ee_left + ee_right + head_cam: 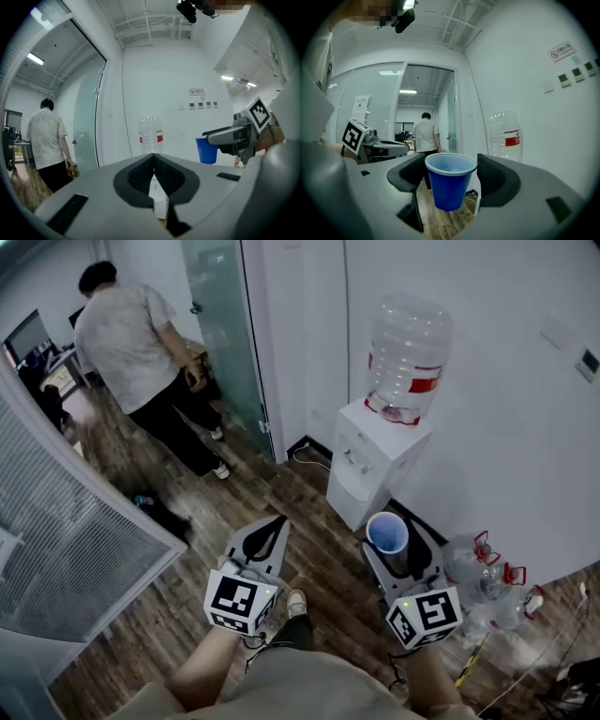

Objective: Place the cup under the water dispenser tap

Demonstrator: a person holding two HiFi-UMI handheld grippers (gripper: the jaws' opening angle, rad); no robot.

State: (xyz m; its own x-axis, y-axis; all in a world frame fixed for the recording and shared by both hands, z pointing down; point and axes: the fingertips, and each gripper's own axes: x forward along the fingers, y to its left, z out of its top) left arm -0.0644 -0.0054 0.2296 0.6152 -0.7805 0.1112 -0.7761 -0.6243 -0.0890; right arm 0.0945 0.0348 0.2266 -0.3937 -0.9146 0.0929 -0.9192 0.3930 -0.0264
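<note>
Head view: cup (387,531) in level claw (394,542)

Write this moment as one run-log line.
left tool: shut, empty | right tool: shut on cup, upright | dispenser: ahead, cup not yet under it

I record the cup (449,183) as blue outside, paler inside. The water dispenser (366,465) is white; its bottle (408,352) is clear with a red band. The left hand-held gripper (153,159) and right hand-held gripper (451,164) are grey with black pads, each bearing a cube (241,601) patterned in black-and-white squares. The floor (319,568) is brown wood-grain.
</note>
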